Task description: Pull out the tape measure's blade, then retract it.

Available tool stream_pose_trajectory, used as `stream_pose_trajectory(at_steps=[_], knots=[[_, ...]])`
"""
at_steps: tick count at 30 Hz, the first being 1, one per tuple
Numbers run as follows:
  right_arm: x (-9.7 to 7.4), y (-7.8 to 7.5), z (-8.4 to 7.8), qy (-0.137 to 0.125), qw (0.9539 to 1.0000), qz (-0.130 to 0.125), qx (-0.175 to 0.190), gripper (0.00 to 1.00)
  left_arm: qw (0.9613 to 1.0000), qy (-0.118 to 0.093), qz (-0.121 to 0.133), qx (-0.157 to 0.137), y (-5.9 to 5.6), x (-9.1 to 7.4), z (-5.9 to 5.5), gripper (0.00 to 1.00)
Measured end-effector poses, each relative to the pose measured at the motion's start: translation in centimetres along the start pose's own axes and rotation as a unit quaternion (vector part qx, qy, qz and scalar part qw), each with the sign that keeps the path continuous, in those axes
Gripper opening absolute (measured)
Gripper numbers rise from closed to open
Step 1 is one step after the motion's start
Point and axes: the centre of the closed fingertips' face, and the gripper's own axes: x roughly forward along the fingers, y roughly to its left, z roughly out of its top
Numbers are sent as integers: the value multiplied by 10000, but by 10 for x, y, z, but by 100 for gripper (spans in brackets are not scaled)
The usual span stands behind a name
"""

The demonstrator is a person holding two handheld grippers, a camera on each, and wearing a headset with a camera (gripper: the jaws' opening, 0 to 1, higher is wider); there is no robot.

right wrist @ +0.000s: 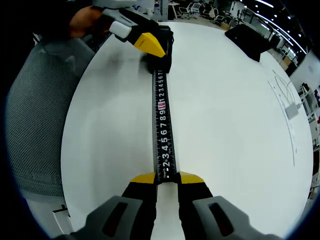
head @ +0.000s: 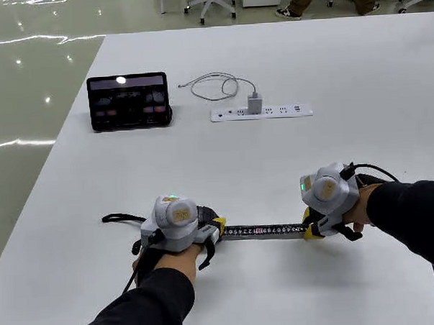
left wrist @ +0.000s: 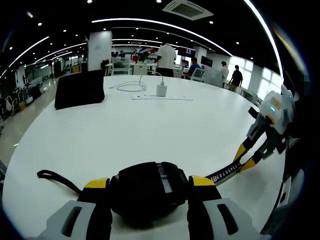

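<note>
The black tape measure case (left wrist: 147, 189) lies on the white table between the yellow-tipped fingers of my left gripper (left wrist: 149, 182), which is shut on it. In the head view the same case (head: 207, 219) sits under my left gripper (head: 205, 231). Its black blade (head: 263, 231) with white numbers runs out to the right, flat over the table. My right gripper (head: 308, 230) is shut on the blade's end. In the right gripper view the blade (right wrist: 162, 125) stretches from my right gripper (right wrist: 164, 177) up to the case (right wrist: 162, 42). A black wrist strap (head: 122, 218) trails left of the case.
A dark tablet (head: 129, 100) stands at the back left of the white table (head: 342, 63). A white power strip (head: 262, 112) with a charger and coiled cable (head: 217, 87) lies behind the middle. Chairs and a person's legs are beyond the far edge.
</note>
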Motion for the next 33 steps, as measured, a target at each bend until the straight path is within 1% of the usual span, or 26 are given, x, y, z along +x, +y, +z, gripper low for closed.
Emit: stream_pose_trajectory(at_steps=[5,10,27,33], knots=[[1,0,3,-27,10000,-18,49,11,10000,0,5,-1,0,0,0,56],[3,0,6,-45,10000,-19,-24,10,10000,6,5,-7,0,0,0,56],[9,2,18,-132,9999,-2,58,10,10000,11,2,-13,0,0,0,56],[9,2,21,-160,9997,-20,179,11,10000,18,-4,-20,0,0,0,56]])
